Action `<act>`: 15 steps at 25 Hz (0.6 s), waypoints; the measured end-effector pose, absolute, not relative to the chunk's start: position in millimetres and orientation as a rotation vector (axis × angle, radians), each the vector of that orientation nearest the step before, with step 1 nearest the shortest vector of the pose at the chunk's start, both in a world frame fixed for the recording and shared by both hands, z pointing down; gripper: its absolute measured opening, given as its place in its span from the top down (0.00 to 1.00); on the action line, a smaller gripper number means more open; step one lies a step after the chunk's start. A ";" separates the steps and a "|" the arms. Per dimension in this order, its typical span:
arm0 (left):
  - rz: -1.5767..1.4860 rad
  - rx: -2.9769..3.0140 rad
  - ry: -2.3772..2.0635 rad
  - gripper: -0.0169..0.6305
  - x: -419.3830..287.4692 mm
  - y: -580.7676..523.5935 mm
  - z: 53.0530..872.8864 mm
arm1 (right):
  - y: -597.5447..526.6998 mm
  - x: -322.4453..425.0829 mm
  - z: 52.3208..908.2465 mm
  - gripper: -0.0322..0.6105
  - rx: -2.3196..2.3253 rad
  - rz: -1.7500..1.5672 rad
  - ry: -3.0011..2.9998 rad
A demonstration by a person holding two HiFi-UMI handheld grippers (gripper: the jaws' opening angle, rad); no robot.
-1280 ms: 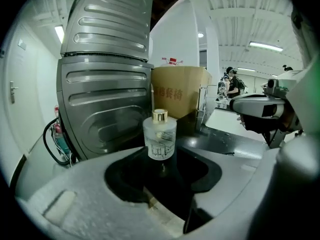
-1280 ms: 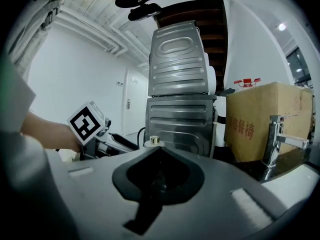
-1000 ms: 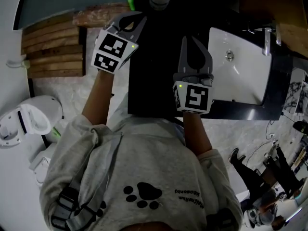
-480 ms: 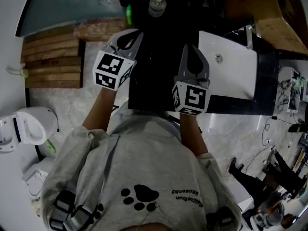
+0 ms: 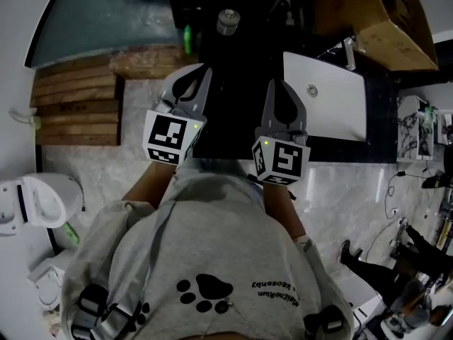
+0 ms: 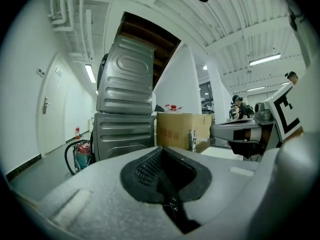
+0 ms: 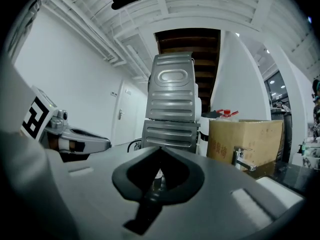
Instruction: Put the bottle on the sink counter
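Note:
A small bottle with a round grey cap [image 5: 227,21] stands at the far end of the black counter [image 5: 233,129], seen from above. The white sink [image 5: 325,94] with its faucet [image 5: 348,52] is set into the counter's right part. My left gripper [image 5: 204,73] is shut and empty over the counter's left edge, well short of the bottle. My right gripper [image 5: 272,85] is also shut and empty, just left of the sink. Both gripper views look along closed jaws, left gripper [image 6: 162,153] and right gripper [image 7: 159,151], toward stacked grey machines [image 6: 125,109].
A cardboard box [image 5: 375,27] sits behind the sink. Wooden planks [image 5: 71,108] lie on the floor at left, with a white toilet [image 5: 35,200] nearer me. A green item [image 5: 187,37] is beside the counter's far left corner. People stand at the lower right [image 5: 375,268].
Both grippers sit lower in the head view, the left one most. Bottle, counter and sink have slid up and left. Both jaws stay shut.

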State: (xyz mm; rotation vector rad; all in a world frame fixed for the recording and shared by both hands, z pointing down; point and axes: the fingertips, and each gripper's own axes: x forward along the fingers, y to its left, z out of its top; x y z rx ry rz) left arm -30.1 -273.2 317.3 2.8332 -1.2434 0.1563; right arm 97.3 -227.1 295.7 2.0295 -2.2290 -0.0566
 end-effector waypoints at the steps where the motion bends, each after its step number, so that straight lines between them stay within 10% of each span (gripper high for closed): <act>1: 0.140 2.839 -1.247 0.97 -30.2 -267.2 311.7 | -221.8 94.9 292.2 0.95 2.030 -0.062 -2.236; 15: 0.010 2.844 -1.304 0.97 -28.5 -205.0 280.9 | -171.6 65.3 268.8 0.95 1.931 -0.141 -2.341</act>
